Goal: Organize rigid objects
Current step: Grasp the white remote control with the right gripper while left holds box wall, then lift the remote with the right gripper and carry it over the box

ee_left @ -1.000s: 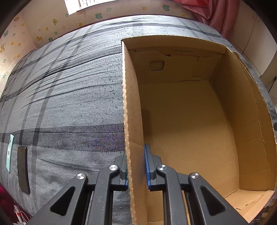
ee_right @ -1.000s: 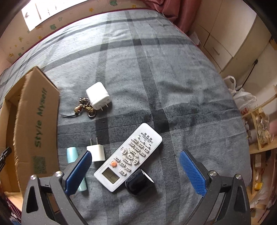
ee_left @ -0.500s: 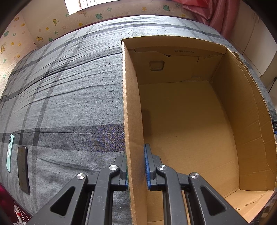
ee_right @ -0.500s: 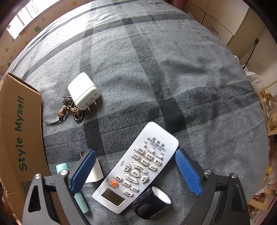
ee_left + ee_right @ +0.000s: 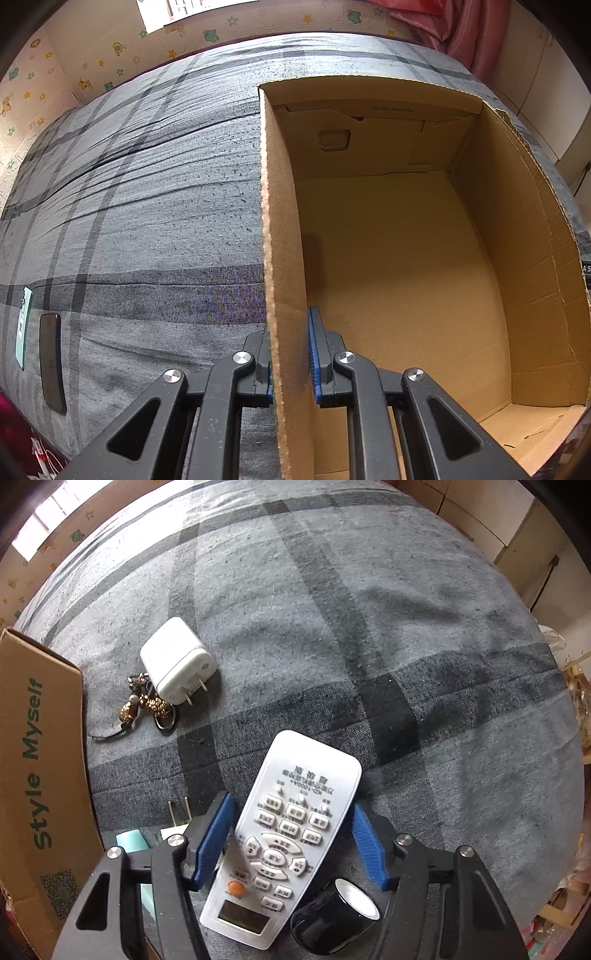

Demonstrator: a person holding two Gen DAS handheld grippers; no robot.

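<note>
Black tongs (image 5: 291,840), blue ribbed pads (image 5: 212,836).

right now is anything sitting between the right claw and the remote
Nothing visible. The remote already lies between the closing blue pads of the right claw, gaps showing on both sides. The black cylinder lies beside its lower end.

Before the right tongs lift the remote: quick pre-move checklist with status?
1. Remote between the right tongs: ok, jaws closing, pads not yet touching.
2. Black cylinder clear of the remote: not ok, right beside it.
3. Left tongs clamped on the box wall: ok.
4. Box floor free: ok.
5. Small charger clear of left pad: cannot tell.
</note>
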